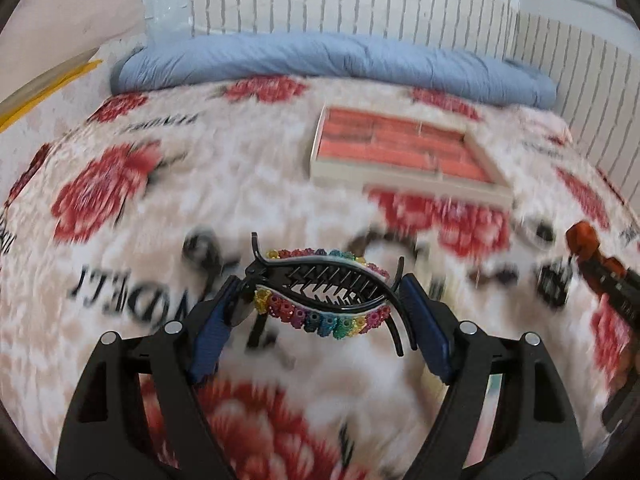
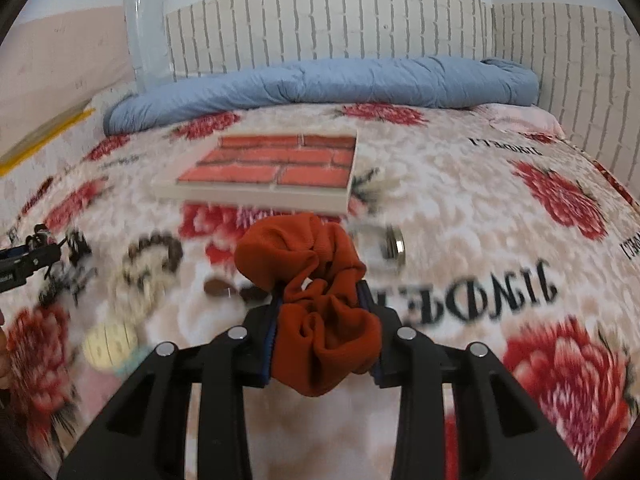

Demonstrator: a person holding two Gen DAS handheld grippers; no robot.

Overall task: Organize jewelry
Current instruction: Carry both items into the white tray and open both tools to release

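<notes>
The left gripper [image 1: 320, 300] clamps a rainbow-beaded hair clip [image 1: 320, 292] across its length, while the right gripper [image 2: 322, 320] squeezes a rust scrunchie [image 2: 316, 304], both lifted clear, probably for carrying. Beyond lie scattered trinkets on the floral blanket [image 2: 500, 208], then the red-lined tray [image 2: 276, 164], a blue quilt [image 2: 320, 84] and a brick-patterned wall [image 2: 320, 20].

1 hair clip [image 1: 320, 292], 1 scrunchie [image 2: 320, 312], 1 tray [image 2: 248, 196], 2 claws [image 1: 320, 300] [image 2: 320, 344].
</notes>
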